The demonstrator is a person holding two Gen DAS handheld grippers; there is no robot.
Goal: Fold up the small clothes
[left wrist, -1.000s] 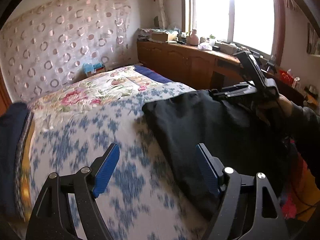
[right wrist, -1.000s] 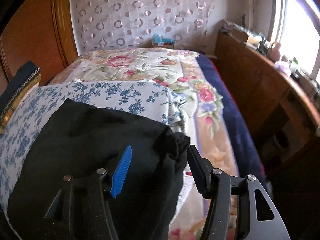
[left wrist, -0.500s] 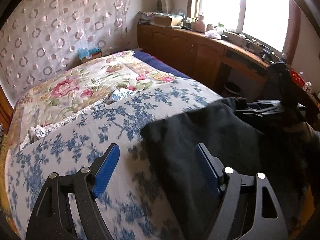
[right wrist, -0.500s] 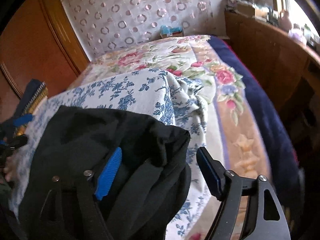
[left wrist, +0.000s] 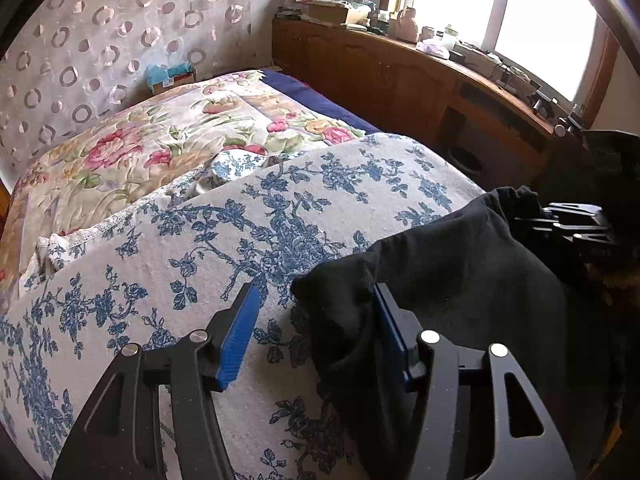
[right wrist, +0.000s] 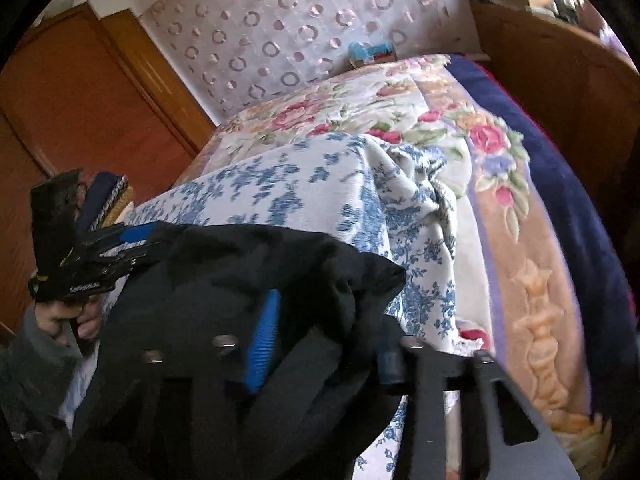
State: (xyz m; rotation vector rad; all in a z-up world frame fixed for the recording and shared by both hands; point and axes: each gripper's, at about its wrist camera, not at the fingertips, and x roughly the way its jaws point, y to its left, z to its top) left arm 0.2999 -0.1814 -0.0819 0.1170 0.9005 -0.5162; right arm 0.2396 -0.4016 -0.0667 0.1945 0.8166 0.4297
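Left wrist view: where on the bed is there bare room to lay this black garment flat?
Best patch: the blue-flowered cover, bare between the left gripper and its rumpled far edge. Beyond it the rose quilt is also bare. The right side is crowded by the black garment and the right gripper.

the black garment [right wrist: 224, 320] runs off the bottom edge and covers the lower part of the blue-flowered cloth [right wrist: 280, 192]; garment folds hide the right gripper [right wrist: 324, 344] jaw gap, so its grip is unreadable. the clutter [left wrist: 400, 28] beyond that cloth is too small to identify.
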